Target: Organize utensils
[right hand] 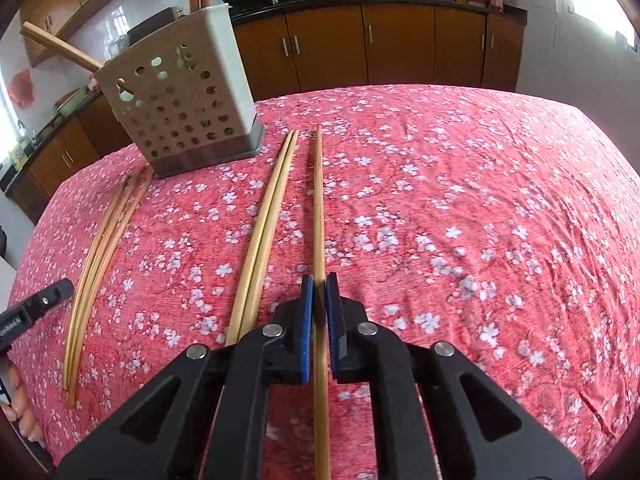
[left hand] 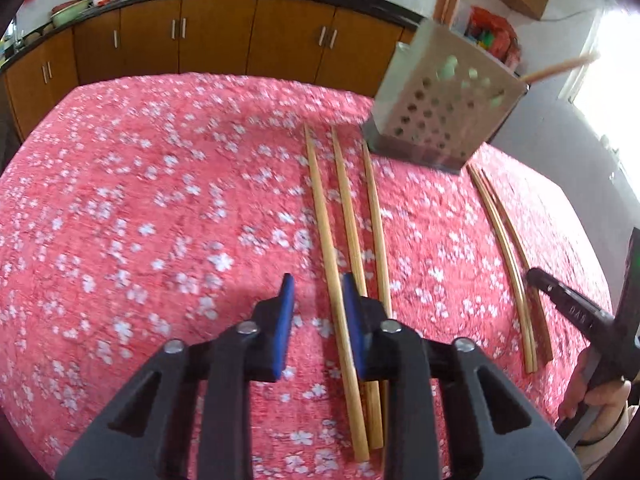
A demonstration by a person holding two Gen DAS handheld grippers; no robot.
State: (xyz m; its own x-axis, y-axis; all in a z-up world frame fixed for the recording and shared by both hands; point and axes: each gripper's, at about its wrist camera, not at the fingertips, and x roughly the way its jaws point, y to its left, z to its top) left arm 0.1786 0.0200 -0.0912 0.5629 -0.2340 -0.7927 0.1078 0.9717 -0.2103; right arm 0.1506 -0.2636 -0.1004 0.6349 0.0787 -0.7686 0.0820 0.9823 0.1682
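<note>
Several wooden chopsticks lie on a red floral tablecloth (left hand: pixel 140 208). In the left wrist view three chopsticks (left hand: pixel 344 248) lie side by side. My left gripper (left hand: pixel 318 286) is open, with the leftmost one between its blue pads. A perforated metal utensil holder (left hand: pixel 444 108) stands beyond, with wooden utensils sticking out. In the right wrist view my right gripper (right hand: pixel 319 282) is shut on one chopstick (right hand: pixel 319 208). Two chopsticks (right hand: pixel 264 228) lie just to its left. The holder (right hand: pixel 184 108) is at the far left.
A further group of chopsticks (left hand: pixel 508 256) lies to the right of the holder; the same kind of group shows in the right wrist view (right hand: pixel 100 264). Brown kitchen cabinets (left hand: pixel 216 44) with pans on the counter run behind the table.
</note>
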